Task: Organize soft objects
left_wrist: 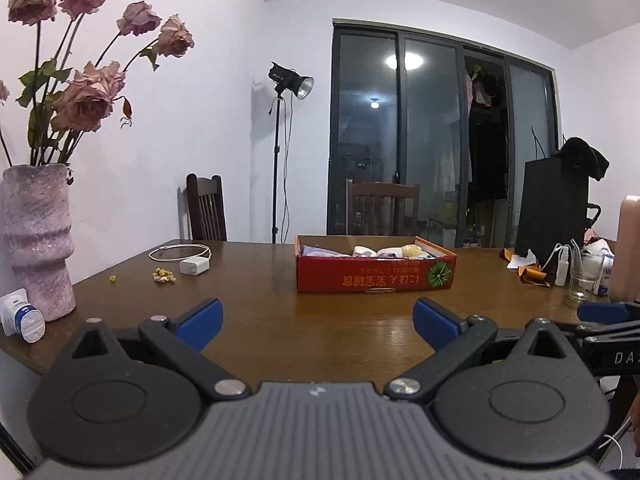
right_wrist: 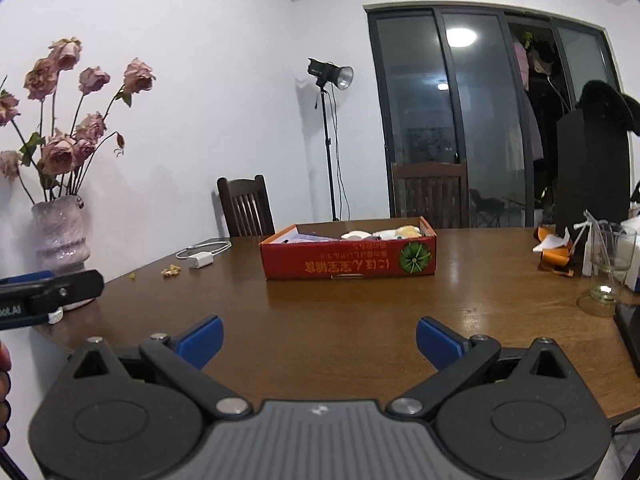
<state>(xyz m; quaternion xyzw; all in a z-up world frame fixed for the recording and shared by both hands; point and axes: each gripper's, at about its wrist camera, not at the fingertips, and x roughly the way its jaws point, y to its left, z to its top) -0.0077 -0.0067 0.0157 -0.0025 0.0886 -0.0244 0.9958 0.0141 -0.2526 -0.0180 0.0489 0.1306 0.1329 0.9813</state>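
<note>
A shallow red cardboard box (left_wrist: 374,277) (right_wrist: 348,258) sits on the brown wooden table (left_wrist: 320,320) (right_wrist: 360,320), well beyond both grippers. Soft items lie inside it: pale folded cloths (left_wrist: 320,251) (right_wrist: 308,237), white rolled pieces (left_wrist: 366,251) (right_wrist: 356,235) and a yellowish fluffy thing (left_wrist: 412,249) (right_wrist: 408,232). My left gripper (left_wrist: 318,322) is open over the near table edge, nothing between its blue pads. My right gripper (right_wrist: 319,339) is open too and holds nothing. Each gripper shows at the edge of the other's view, the right gripper (left_wrist: 604,314), the left gripper (right_wrist: 48,286).
A pink vase of dried roses (left_wrist: 38,240) (right_wrist: 60,232) stands at the table's left edge, by a small white device (left_wrist: 22,316). A white charger with cable (left_wrist: 194,266) (right_wrist: 202,260) and yellow crumbs (left_wrist: 163,275) lie left of centre. A glass (left_wrist: 582,276) (right_wrist: 608,264), bottles and orange scraps (right_wrist: 554,254) crowd the right.
</note>
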